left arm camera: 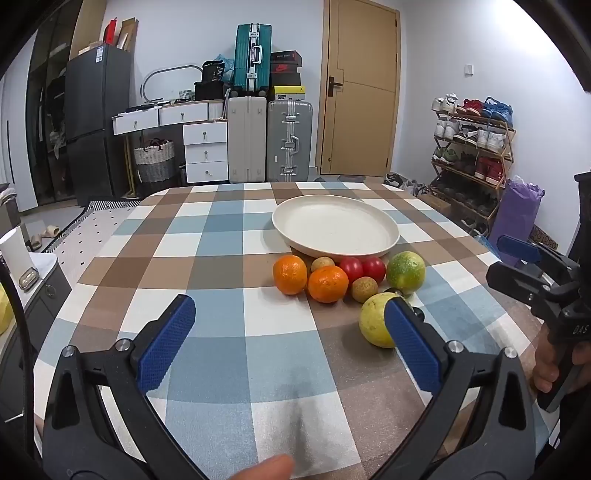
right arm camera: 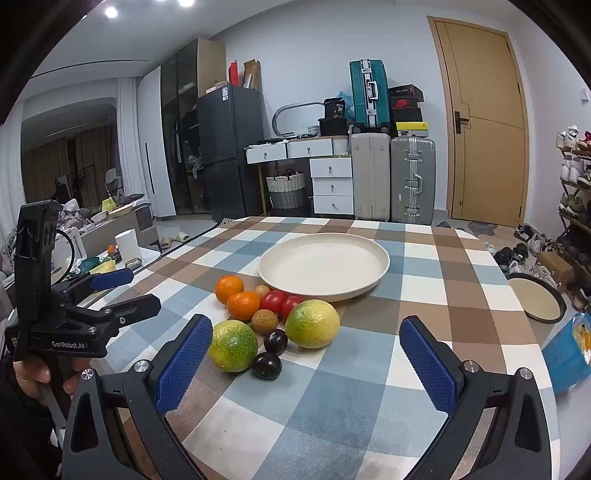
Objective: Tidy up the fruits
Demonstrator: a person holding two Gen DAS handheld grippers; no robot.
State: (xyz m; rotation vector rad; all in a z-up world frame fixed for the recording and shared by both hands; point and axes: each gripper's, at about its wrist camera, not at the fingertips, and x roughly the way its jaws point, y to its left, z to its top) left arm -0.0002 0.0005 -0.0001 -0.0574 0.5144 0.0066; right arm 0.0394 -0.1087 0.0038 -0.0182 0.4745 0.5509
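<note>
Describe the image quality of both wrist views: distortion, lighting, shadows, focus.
Left wrist view: strong fisheye bending, black corners; even light, the plate and oranges sharp, soft shadows under the fruit. Right wrist view: same bending, door bowed; ceiling lights glare at the top; fruit sharp.

Two fisheye wrist cameras look forward and slightly down across a checked tablecloth [left arm camera: 229,332] toward the far wall and door [left arm camera: 360,88]. The left view sits low at the near edge, fruit to its right; the right view stands closer, fruit to its left. Both share the cream plate [right arm camera: 380,258], the fruit cluster [right arm camera: 273,321] and stacked suitcases [right arm camera: 412,177], and each glimpses the other gripper at its edge.
</note>
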